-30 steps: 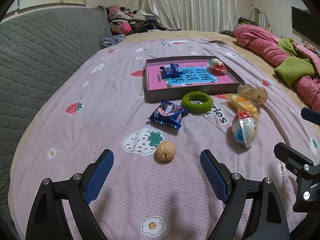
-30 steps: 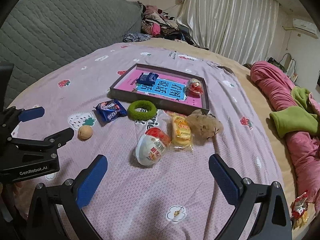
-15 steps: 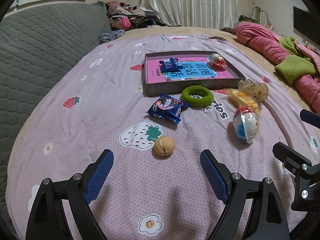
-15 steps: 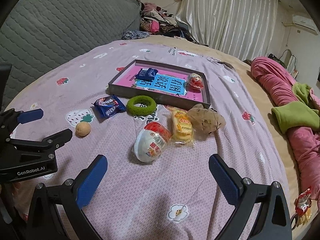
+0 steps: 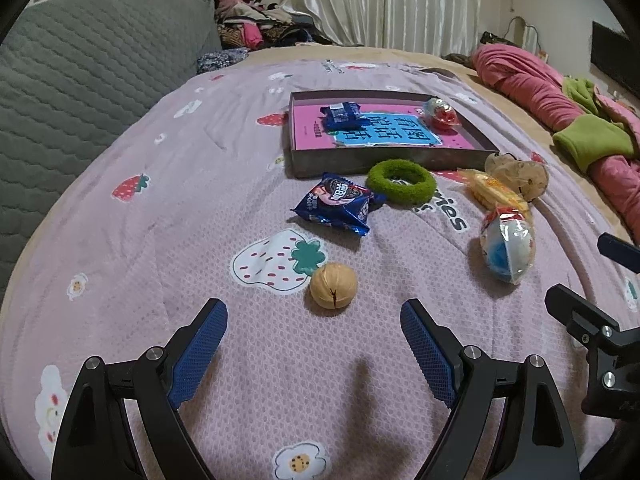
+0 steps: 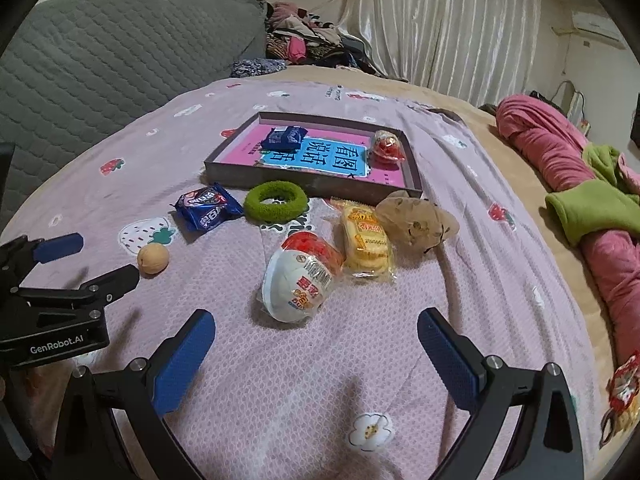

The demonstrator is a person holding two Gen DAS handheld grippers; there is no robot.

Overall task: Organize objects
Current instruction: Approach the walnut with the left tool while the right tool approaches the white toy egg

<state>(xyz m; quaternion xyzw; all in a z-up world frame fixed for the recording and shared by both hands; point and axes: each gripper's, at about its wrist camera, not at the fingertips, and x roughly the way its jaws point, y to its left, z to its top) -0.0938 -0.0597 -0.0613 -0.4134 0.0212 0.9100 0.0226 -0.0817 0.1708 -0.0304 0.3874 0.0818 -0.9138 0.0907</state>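
A dark tray (image 5: pixel 384 160) (image 6: pixel 304 188) with a pink and blue card holds a blue snack pack (image 5: pixel 340 115) and a red wrapped egg (image 5: pixel 440 112). In front of it on the bedspread lie a blue cookie pack (image 5: pixel 338 204) (image 6: pixel 208 208), a green ring (image 5: pixel 401 182) (image 6: pixel 276 201), a yellow biscuit pack (image 6: pixel 366 236), a brown cookie-shaped toy (image 6: pixel 416 220), a white wrapped egg (image 5: pixel 508 246) (image 6: pixel 300 276) and a walnut (image 5: pixel 333 286) (image 6: pixel 153 258). My left gripper (image 5: pixel 314 320) is open just short of the walnut. My right gripper (image 6: pixel 316 328) is open just short of the white egg.
A grey quilted sofa back (image 5: pixel 80 72) runs along the left. Pink and green bedding (image 6: pixel 580 184) is piled on the right. Clothes (image 5: pixel 256 32) and curtains are at the far end. A small wrapped item (image 6: pixel 620 384) lies at the bed's right edge.
Both grippers have moved forward a little, so the walnut and the white egg sit closer to the fingers. Both stay open and nothing has been grasped.
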